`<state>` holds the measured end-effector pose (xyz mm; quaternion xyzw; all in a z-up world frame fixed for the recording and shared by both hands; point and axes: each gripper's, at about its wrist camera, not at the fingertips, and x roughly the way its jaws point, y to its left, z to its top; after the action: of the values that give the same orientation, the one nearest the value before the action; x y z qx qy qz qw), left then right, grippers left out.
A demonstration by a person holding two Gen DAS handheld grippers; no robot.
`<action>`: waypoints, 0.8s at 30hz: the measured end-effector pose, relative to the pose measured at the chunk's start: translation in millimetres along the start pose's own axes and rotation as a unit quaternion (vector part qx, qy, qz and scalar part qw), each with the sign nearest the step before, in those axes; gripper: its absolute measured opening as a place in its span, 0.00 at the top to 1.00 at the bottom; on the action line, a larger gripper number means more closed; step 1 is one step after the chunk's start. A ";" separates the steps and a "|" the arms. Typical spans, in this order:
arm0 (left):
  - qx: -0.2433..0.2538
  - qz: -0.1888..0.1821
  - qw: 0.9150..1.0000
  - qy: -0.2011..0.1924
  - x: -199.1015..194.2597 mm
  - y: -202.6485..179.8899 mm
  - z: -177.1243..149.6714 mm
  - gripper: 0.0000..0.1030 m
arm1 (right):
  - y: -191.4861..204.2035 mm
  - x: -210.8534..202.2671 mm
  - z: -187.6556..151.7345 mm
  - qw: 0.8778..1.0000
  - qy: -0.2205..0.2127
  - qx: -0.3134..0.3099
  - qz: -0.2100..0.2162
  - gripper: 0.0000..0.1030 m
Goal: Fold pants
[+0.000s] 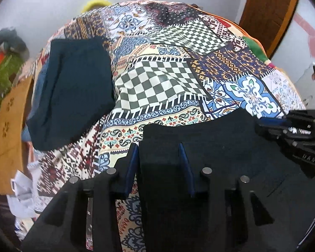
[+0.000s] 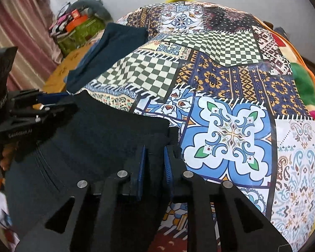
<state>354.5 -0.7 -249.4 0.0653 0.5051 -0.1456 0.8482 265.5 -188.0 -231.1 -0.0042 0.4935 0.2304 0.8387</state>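
Dark navy pants [image 1: 220, 147] lie at the near edge of the patterned table; they also show in the right wrist view [image 2: 98, 134]. My left gripper [image 1: 159, 153] is shut on the pants' left corner, with cloth between its blue pads. My right gripper [image 2: 155, 153] is shut on the pants' right corner. Each gripper shows in the other's view, the right one [image 1: 283, 130] at the right edge and the left one [image 2: 42, 105] at the left edge.
A folded dark teal garment [image 1: 73, 92] lies at the table's far left, also in the right wrist view [image 2: 107, 56]. The patchwork tablecloth [image 1: 168, 79] covers the table. A cardboard box [image 1: 10, 136] and clutter sit off the left side. A wooden door [image 1: 268, 10] stands at the back right.
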 end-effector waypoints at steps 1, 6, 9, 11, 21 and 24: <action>-0.003 -0.002 1.000 0.000 -1.2 0.8 0.8 0.60 | -1.1 1.2 -0.8 1.000 0.002 0.000 -0.001 0.86; -0.019 0.006 1.000 -0.020 -24.6 8.0 2.0 0.60 | 2.5 -11.6 3.0 1.000 -0.002 -0.009 -0.017 0.84; -0.034 0.022 0.998 -0.039 -49.7 22.1 -1.1 0.59 | 3.9 -25.6 3.7 0.999 -0.016 -0.010 -0.031 0.82; -0.046 0.020 0.998 -0.044 -62.8 31.4 -5.1 0.54 | 6.9 -37.9 2.0 0.999 -0.022 -0.014 -0.038 0.80; -0.090 -0.053 0.994 -0.011 -78.4 31.9 -44.1 0.26 | 22.3 -80.8 -23.6 0.998 -0.058 0.011 -0.011 0.23; -0.108 -0.086 0.990 0.021 -62.5 25.4 -53.5 0.25 | 21.6 -74.3 -33.0 0.999 -0.036 0.033 0.019 0.23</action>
<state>289.7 48.6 -221.4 -0.0671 0.5394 -0.1613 0.8237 199.5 -204.8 -181.6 0.0412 0.4704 0.2294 0.8511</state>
